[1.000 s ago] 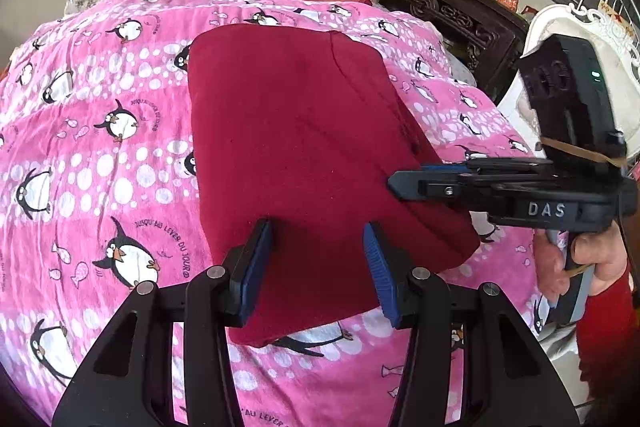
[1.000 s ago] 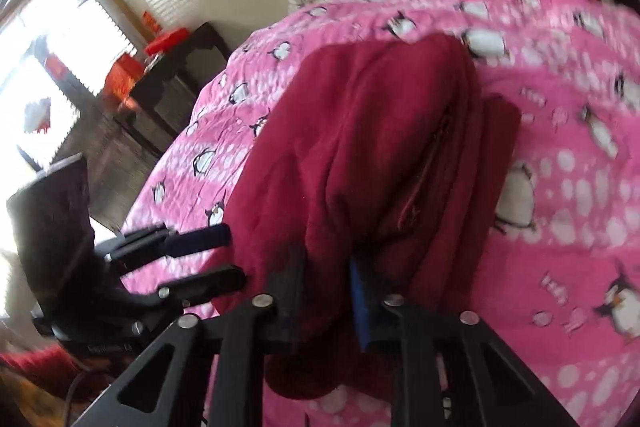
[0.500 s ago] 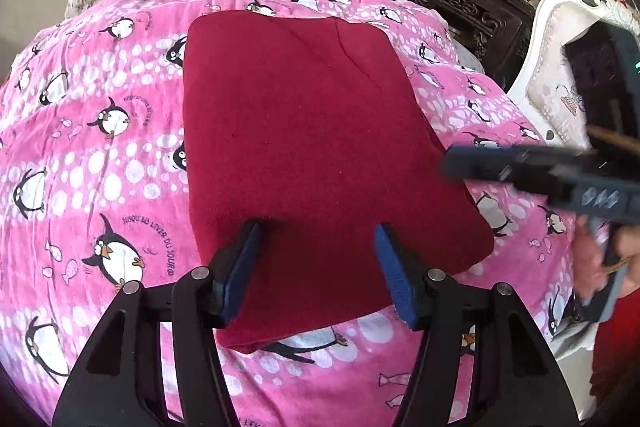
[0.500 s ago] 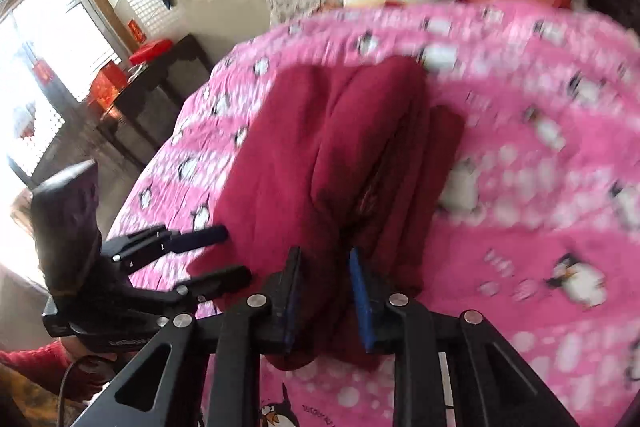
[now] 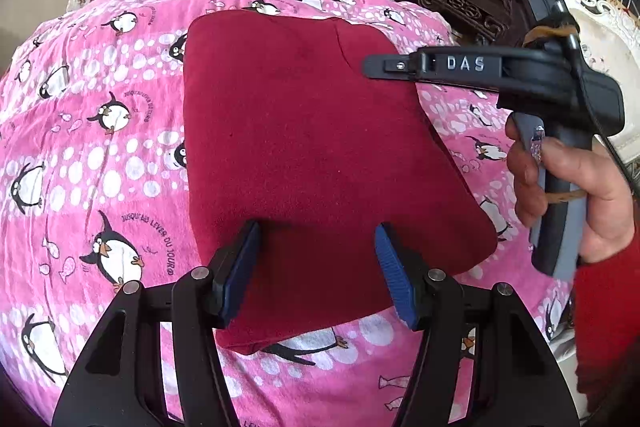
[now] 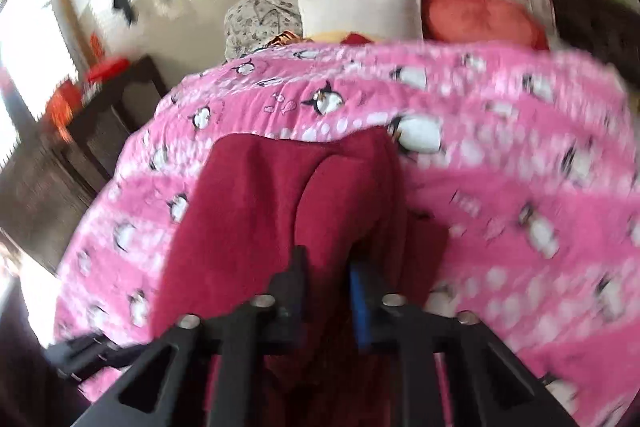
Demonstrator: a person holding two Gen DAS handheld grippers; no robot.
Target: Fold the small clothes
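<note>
Red folded garment [image 5: 320,155] lies flat mid-bed on pink penguin blanket [image 5: 100,107] | left tongs [image 5: 316,267] open, empty, above its near edge | right tongs [image 6: 326,291] closing, pinching its right-side fold

We see the left wrist view sharp and evenly lit by soft daylight; the red garment [image 5: 320,155] shows clear texture, with only a faint shadow under its near edge on the pink bedspread [image 5: 100,155]. Beyond the garment the pillows stay crisp. Fisheye bending curves the bed around the garment, and dark vignette fills the corners. In the right wrist view we find heavy motion blur: the garment [image 6: 260,219] and the bedspread [image 6: 500,195] smear, worst right of the garment. Left of it a window [image 6: 24,67] blows out white, and glare streaks the glossy wall beyond.
</note>
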